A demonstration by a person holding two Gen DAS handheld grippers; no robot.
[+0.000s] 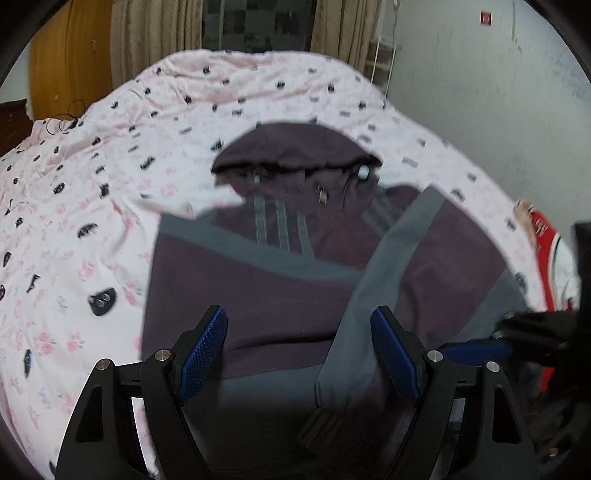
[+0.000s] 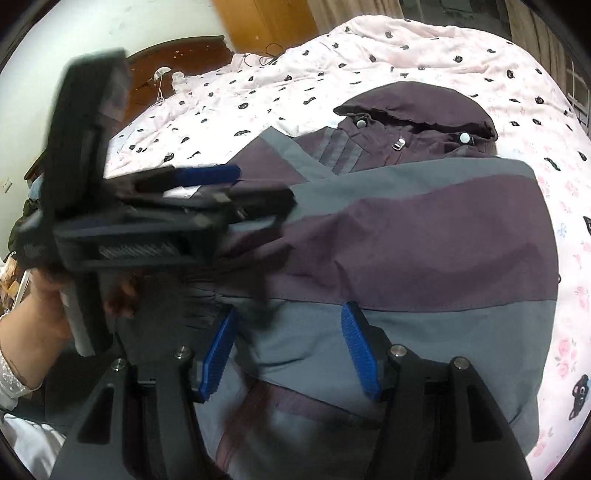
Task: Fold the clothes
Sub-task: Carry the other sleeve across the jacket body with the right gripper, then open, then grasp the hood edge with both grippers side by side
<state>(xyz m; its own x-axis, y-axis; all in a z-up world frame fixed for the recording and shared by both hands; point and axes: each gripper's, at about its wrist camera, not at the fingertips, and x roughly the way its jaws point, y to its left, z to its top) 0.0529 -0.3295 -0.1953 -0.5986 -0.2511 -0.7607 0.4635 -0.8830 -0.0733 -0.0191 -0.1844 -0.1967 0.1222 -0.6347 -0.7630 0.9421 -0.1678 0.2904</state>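
Note:
A purple and grey hooded jacket (image 1: 280, 295) (image 2: 424, 229) lies face up on the pink patterned bedsheet (image 1: 92, 206) (image 2: 369, 48), hood towards the far side. Both sleeves are folded across its body, and one grey sleeve with a dark cuff (image 1: 321, 424) runs diagonally down the middle. My left gripper (image 1: 299, 317) hovers open over the jacket's lower part, with fabric below its blue pads (image 1: 201, 354) but nothing pinched. The right wrist view shows that left gripper (image 2: 264, 183) from the side, held by a hand (image 2: 40, 314). My right gripper (image 2: 290, 312) is open above the grey hem area, gripping nothing.
A red and white garment (image 1: 546, 240) lies at the bed's right edge. A dark wooden headboard (image 2: 177, 62) and a thin black cable (image 1: 70, 114) are at the far end. Curtains (image 1: 159, 33), a wooden wardrobe (image 1: 70, 55) and a white rack (image 1: 384, 62) stand behind the bed.

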